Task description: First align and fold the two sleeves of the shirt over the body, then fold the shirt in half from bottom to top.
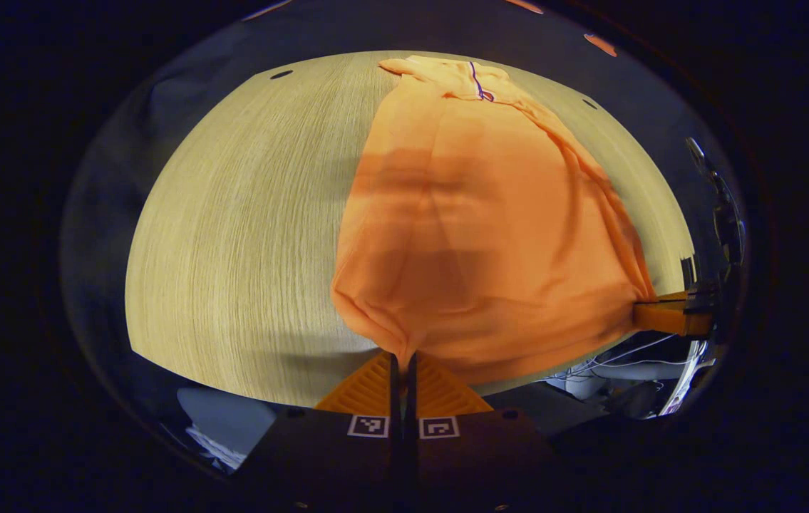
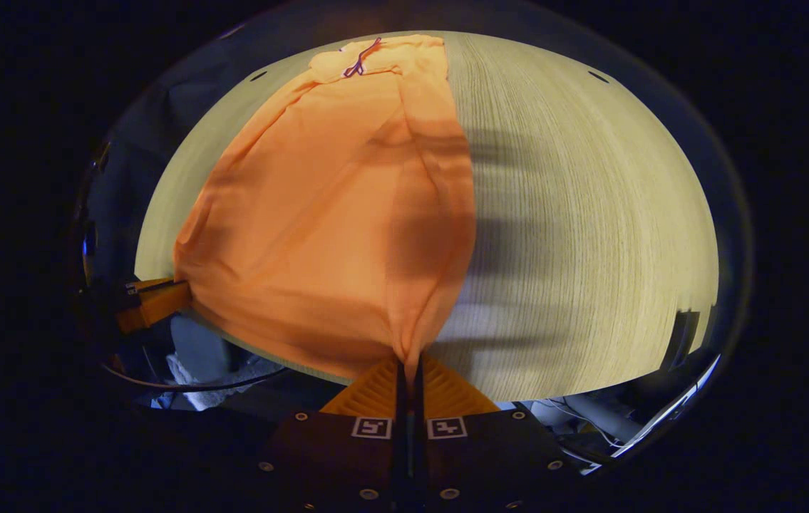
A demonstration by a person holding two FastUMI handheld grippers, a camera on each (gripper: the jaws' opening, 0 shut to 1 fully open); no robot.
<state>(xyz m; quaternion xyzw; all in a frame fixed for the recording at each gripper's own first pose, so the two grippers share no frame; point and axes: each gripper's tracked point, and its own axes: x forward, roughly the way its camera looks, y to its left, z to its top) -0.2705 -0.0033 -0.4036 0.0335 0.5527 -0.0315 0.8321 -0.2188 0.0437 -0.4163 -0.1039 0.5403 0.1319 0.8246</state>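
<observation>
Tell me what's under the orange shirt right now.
The orange shirt lies over the wooden table, its near corners pinched in both tools. Anything beneath the cloth is covered.

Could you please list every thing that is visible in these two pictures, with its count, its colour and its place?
shirt: one, orange, lying lengthwise on the table, its near edge lifted at two corners by the grippers; collar end at the far side.
table: one, light wood grain, under the shirt.
cables: several, white and dark, below the near table edge.
left gripper: one, at the bottom of the left gripper view, shut on the shirt's near corner; seen at the left edge of the right gripper view.
right gripper: one, at the bottom of the right gripper view, shut on the other near corner.
</observation>
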